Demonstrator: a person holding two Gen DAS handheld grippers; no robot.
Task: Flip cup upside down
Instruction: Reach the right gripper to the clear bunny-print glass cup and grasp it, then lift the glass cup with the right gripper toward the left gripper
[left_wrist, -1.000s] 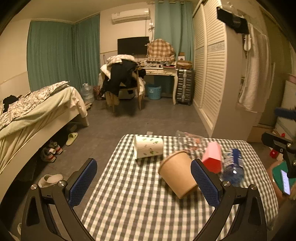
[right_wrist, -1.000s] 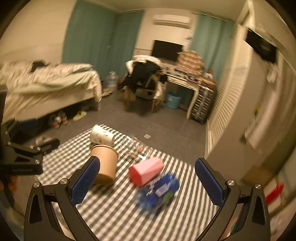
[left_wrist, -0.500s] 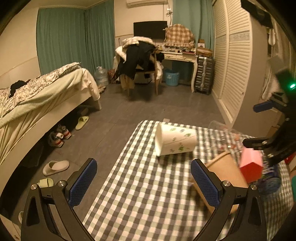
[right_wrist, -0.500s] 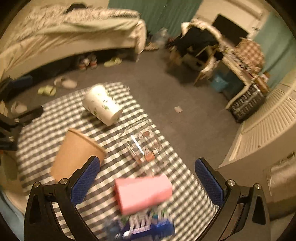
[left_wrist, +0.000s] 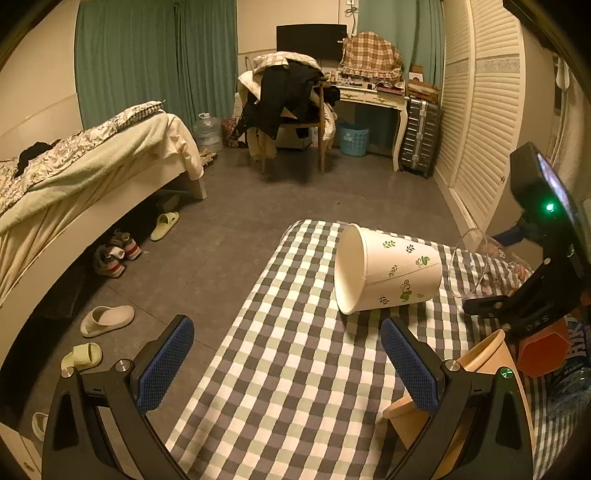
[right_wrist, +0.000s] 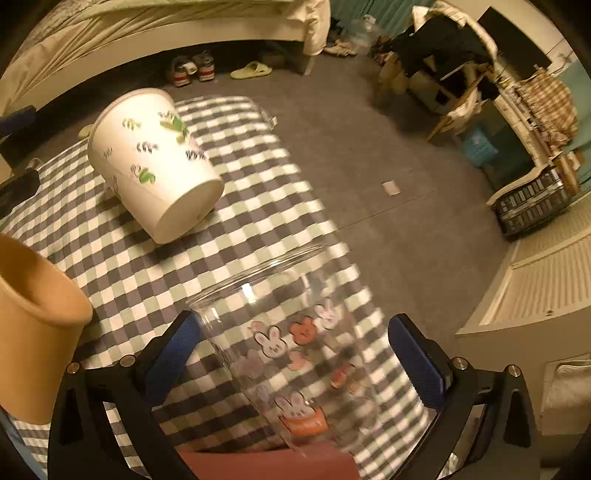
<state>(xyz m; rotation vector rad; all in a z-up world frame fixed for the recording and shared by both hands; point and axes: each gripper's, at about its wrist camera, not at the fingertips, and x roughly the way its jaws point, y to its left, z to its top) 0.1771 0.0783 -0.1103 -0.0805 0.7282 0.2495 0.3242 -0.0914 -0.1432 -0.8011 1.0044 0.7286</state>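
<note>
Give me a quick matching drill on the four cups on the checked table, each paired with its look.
Things:
1. white cup
2. clear cup
3. brown cup
4. pink cup

Looks:
a. plain tan paper
b. see-through, with rabbit stickers
c. green leaf print, lying on its side
d. only an edge showing at the bottom of the right view

Pairs: 1-c, 2-b, 3-a, 4-d

Clear cup (right_wrist: 295, 354): glossy see-through plastic, printed bunnies. White cup (left_wrist: 388, 269): matt paper, leaf print. Tan cup (right_wrist: 33, 325): matt paper. Counter (left_wrist: 295, 369): checked woven cloth. Tool pads (left_wrist: 166, 363): blue, textured.
</note>
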